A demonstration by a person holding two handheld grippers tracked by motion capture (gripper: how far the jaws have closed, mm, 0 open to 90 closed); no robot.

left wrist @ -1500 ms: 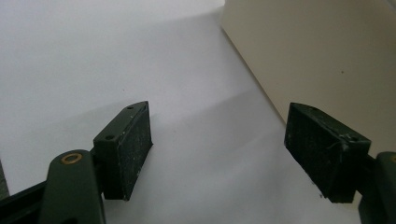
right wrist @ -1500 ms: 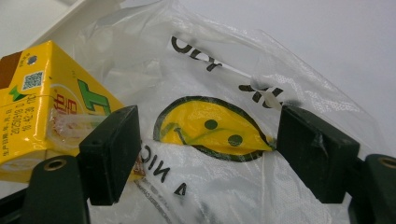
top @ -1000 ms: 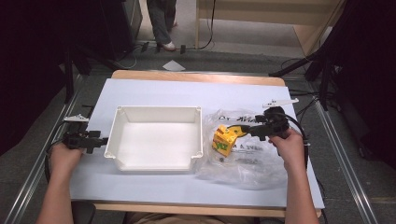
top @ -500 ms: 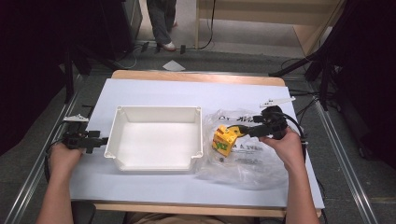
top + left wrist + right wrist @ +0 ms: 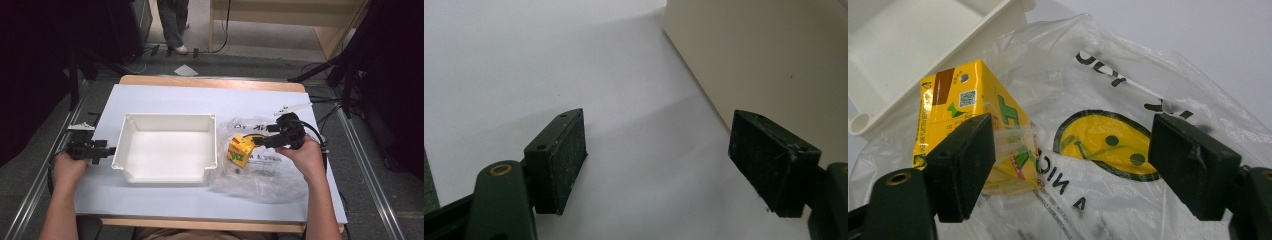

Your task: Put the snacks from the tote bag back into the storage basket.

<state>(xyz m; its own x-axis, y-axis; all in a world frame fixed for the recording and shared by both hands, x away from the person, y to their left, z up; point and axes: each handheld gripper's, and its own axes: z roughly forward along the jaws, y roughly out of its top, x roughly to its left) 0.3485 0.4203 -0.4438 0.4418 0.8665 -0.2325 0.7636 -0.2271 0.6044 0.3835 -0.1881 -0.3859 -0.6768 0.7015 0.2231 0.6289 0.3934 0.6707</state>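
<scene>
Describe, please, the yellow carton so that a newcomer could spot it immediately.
Start at the white tray in the table's middle. Just off its right wall lies a clear plastic bag, and on it sits the yellow carton, the one brightly coloured boxy thing there.

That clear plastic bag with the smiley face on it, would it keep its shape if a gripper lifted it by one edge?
Probably not. The plastic bag lies crumpled and wrinkled on the table, so it looks thin and floppy and would likely sag. Its glossy film may slip between the pads. The yellow carton looks to be inside it, so its weight would probably drag one side down.
</scene>
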